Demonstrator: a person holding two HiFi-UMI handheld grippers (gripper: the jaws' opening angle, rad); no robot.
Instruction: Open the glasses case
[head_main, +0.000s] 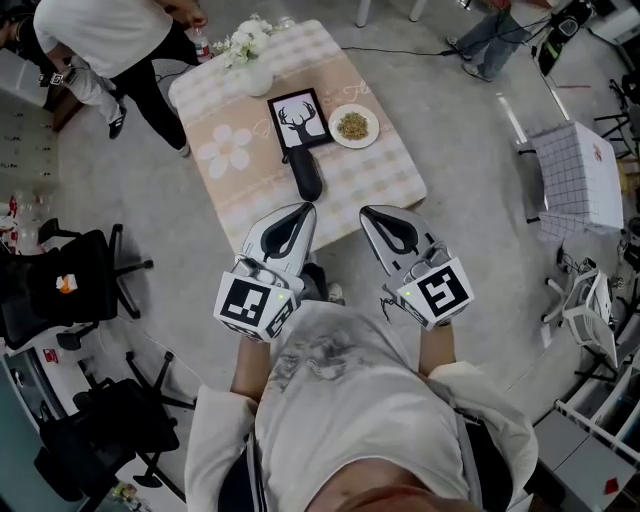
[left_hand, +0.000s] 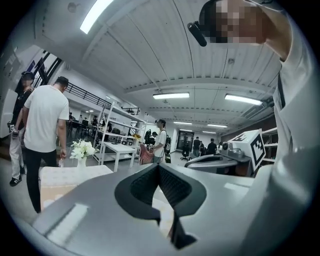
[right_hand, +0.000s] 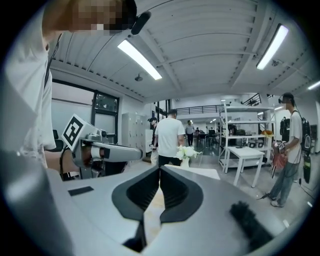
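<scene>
Nearest, the left hand-held gripper (head_main: 303, 209) and the right hand-held gripper (head_main: 369, 212) are held side by side at the bench (head_main: 385, 180) edge, the jaws of each pressed together with nothing between them. Just beyond the left tips, the black glasses case (head_main: 306, 176) is seen lying shut on the cloth. Behind it a deer picture (head_main: 300, 120) and a plate (head_main: 353, 126) are set, with a flower vase (head_main: 251, 58) farthest.
</scene>
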